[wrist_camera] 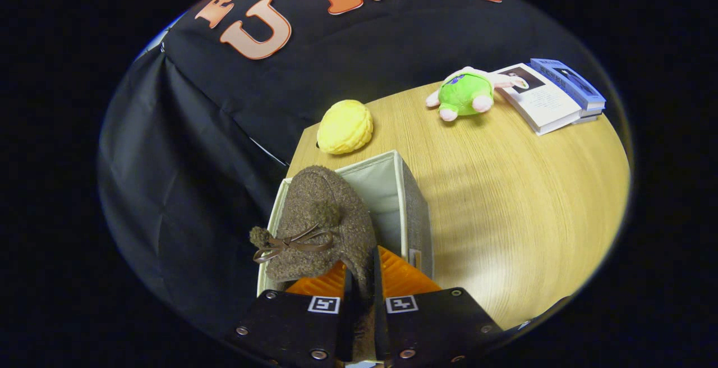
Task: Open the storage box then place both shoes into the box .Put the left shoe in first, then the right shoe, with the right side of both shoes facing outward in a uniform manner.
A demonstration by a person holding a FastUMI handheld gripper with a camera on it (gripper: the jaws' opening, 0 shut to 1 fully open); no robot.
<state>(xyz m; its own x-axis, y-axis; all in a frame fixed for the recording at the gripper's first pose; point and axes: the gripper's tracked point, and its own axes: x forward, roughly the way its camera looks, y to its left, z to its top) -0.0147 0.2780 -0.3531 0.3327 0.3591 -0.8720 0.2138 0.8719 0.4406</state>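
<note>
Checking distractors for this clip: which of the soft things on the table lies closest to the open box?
The yellow knitted ball, just beyond the storage box; the green plush toy lies farther off by the books. The gripper is shut on the brown shoe.

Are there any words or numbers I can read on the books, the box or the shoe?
Books: print on the covers, too small and blurred to read.
Small tag on the storage box: too small to read.
Brown fuzzy shoe, pinched by the gripper over the box: no writing.
Yellow toy and green plush: no writing.
</note>
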